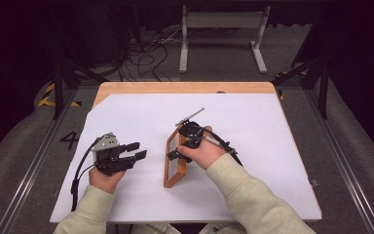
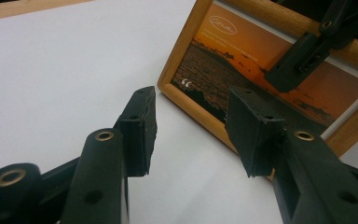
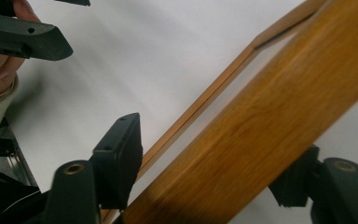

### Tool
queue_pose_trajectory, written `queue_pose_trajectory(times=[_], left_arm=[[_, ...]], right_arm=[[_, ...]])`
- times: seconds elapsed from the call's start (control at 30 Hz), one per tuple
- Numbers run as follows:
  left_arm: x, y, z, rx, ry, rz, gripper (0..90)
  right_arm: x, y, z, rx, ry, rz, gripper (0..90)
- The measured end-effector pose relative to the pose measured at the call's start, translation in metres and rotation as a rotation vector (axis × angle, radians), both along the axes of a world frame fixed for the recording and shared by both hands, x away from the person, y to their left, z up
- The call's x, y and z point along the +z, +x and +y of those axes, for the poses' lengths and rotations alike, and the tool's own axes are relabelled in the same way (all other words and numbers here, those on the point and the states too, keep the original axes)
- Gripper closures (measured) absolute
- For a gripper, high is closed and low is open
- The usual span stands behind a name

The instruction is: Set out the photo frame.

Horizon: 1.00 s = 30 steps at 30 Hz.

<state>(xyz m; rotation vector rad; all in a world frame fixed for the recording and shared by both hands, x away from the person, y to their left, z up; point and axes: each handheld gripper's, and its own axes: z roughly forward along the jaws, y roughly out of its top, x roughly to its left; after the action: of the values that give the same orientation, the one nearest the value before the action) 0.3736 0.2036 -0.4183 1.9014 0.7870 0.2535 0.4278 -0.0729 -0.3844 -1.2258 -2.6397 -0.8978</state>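
Note:
A wooden picture frame (image 1: 168,165) with a sunset photo (image 2: 242,60) stands tilted up on one long edge in the middle of the white sheet. My right gripper (image 1: 177,155) reaches over its raised long rail (image 3: 270,107). One jaw is on the photo side and the other behind, and both pads lie against the wood (image 3: 209,172). To the left of the frame, my left gripper (image 1: 139,150) hovers open and empty. Its jaws point at the frame's near corner from a short gap away (image 2: 191,126). One left finger (image 3: 28,39) also shows in the right gripper view.
The white sheet (image 1: 253,146) covers most of the wooden table (image 1: 185,87). A thin grey metal strip (image 1: 190,117) lies just beyond the frame's far end. Cables and a white stand (image 1: 221,29) sit on the floor behind the table.

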Motion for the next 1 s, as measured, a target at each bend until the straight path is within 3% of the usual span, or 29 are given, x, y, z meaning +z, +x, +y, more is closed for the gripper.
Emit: queue_pose_trajectory(times=[0.37,0.63,0.73,1.0], left_arm=[[0.0,0.0,0.001,0.003,-0.003,-0.001,52.7],[0.001,0.0,0.002,0.003,-0.006,-0.003,52.7],[0.001,0.0,0.002,0.004,-0.01,-0.004,52.7],[0.0,-0.001,0.004,0.011,-0.006,-0.005,52.7]], right_arm=[[0.01,0.001,-0.004,0.01,-0.018,0.022,68.2],[0.015,0.0,-0.005,0.051,-0.025,0.04,70.5],[0.023,-0.001,-0.006,0.096,-0.079,0.009,70.7],[0.049,0.003,-0.018,0.302,-0.124,-0.063,70.7]])
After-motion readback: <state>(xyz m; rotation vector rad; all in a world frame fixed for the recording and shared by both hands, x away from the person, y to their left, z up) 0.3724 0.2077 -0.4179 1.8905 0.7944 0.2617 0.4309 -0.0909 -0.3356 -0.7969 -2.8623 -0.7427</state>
